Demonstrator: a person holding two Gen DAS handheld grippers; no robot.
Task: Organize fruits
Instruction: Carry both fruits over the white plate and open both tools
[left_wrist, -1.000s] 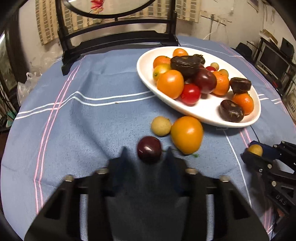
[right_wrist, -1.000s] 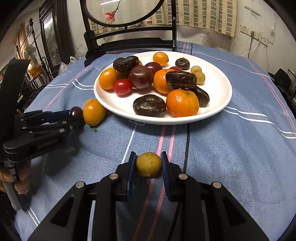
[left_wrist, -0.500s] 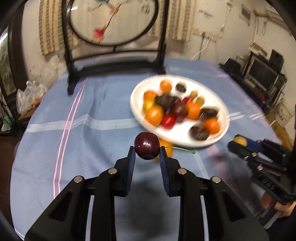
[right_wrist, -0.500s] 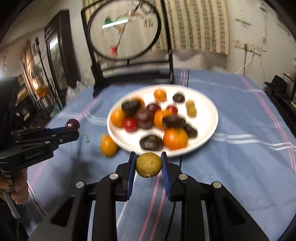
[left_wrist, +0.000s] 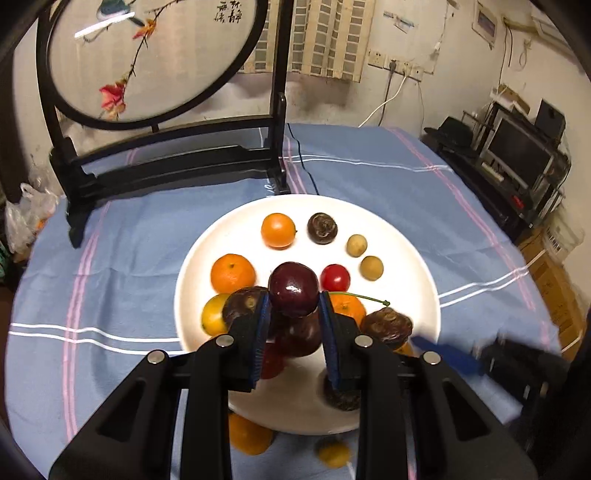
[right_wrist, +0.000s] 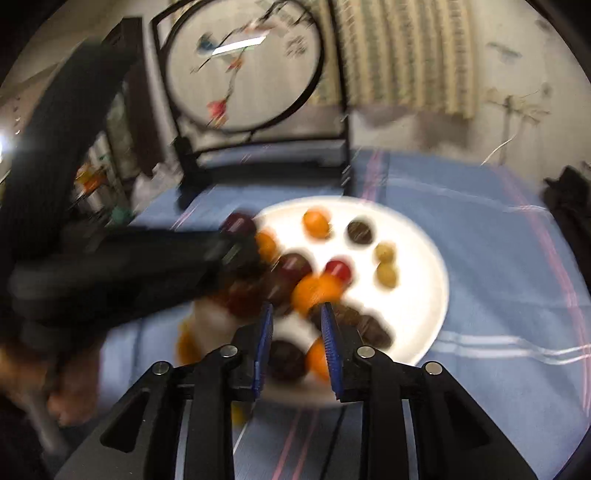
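My left gripper (left_wrist: 293, 314) is shut on a dark red cherry (left_wrist: 293, 288) with a green stem and holds it above the white plate (left_wrist: 413, 258) of mixed fruits. In the blurred right wrist view my right gripper (right_wrist: 295, 325) hangs over the plate's (right_wrist: 424, 266) near side with nothing between its blue pads (right_wrist: 265, 332). The left gripper with its cherry (right_wrist: 240, 223) shows there at the left. A small yellow fruit (left_wrist: 333, 453) and an orange fruit (left_wrist: 249, 434) lie on the blue cloth in front of the plate.
A black wooden stand with a round painted screen (left_wrist: 147, 59) is at the table's far side. The blue striped tablecloth (left_wrist: 110, 258) covers the table. Dark shelves with electronics (left_wrist: 517, 155) stand off the right edge.
The left gripper has carried the cherry forward over the plate. The right gripper no longer holds the yellow fruit it had; its jaws now stand empty above the plate's near side.
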